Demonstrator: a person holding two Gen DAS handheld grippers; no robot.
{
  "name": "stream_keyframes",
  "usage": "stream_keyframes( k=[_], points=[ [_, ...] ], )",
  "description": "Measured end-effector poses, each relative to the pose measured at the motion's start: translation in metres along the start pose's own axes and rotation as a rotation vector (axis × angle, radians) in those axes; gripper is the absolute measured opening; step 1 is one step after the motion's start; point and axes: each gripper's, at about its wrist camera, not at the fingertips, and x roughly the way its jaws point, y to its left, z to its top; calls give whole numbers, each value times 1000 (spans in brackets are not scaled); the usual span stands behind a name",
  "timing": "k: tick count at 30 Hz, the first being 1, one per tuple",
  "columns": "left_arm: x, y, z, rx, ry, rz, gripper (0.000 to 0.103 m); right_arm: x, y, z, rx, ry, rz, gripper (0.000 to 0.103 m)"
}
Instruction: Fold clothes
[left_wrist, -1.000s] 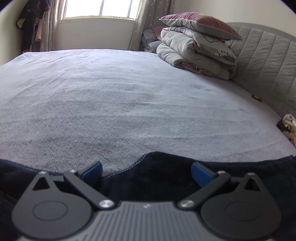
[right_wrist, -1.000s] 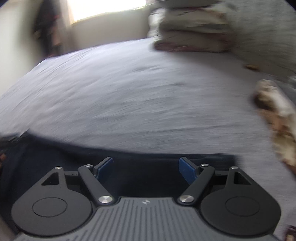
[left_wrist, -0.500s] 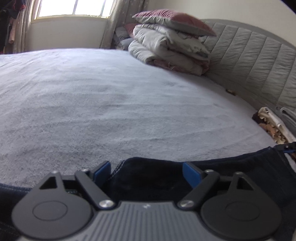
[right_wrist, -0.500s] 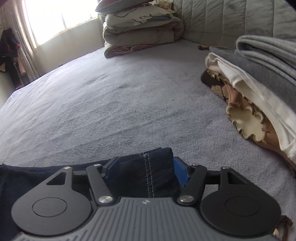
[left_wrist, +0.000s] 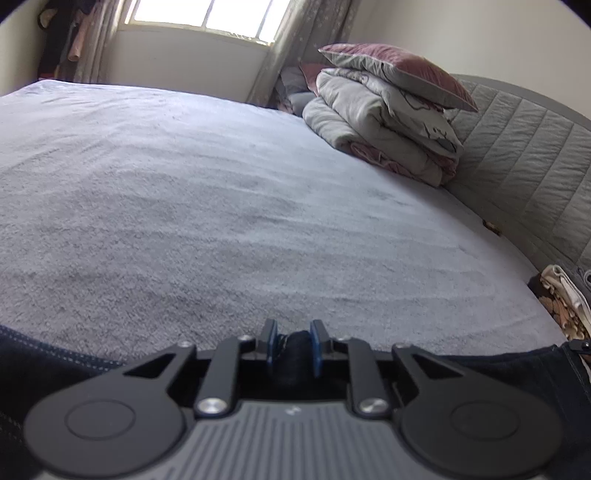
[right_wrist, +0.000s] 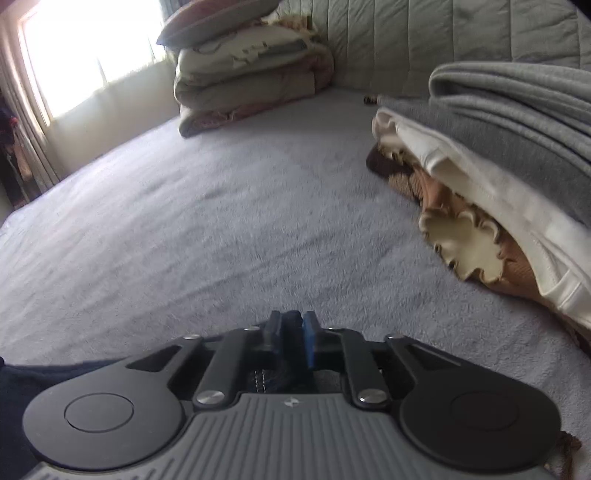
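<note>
A dark blue denim garment (left_wrist: 517, 369) with pale stitching lies along the near edge of the bed, under both grippers. In the left wrist view my left gripper (left_wrist: 293, 332) is closing its jaws, and the blue pads pinch a bunched fold of the denim. In the right wrist view my right gripper (right_wrist: 293, 321) is shut on a seamed corner of the same denim garment (right_wrist: 22, 380), which trails off to the lower left. Most of the garment is hidden beneath the gripper bodies.
The grey bedspread (left_wrist: 221, 203) stretches ahead. A stack of folded quilts with a pillow on top (left_wrist: 384, 122) sits by the padded headboard (left_wrist: 524, 155). A pile of folded clothes (right_wrist: 498, 155) lies close on the right. A window (left_wrist: 199, 14) is at the far wall.
Both grippers went from wide open to closed on the denim edge. The right gripper moved right toward the pile of clothes and rolled; the left stayed nearly in place.
</note>
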Motion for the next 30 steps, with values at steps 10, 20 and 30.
stream_keyframes(
  k=[10, 20, 30],
  points=[
    [-7, -3, -3, -15, -76, 43, 16, 2, 6, 7, -21, -73, 3, 3],
    [6, 1, -4, -26, -28, 65, 24, 31, 10, 2, -66, -2, -69, 7],
    [-48, -24, -2, -58, -110, 71, 96, -23, 56, -22, -59, -136, -64, 73]
  ],
)
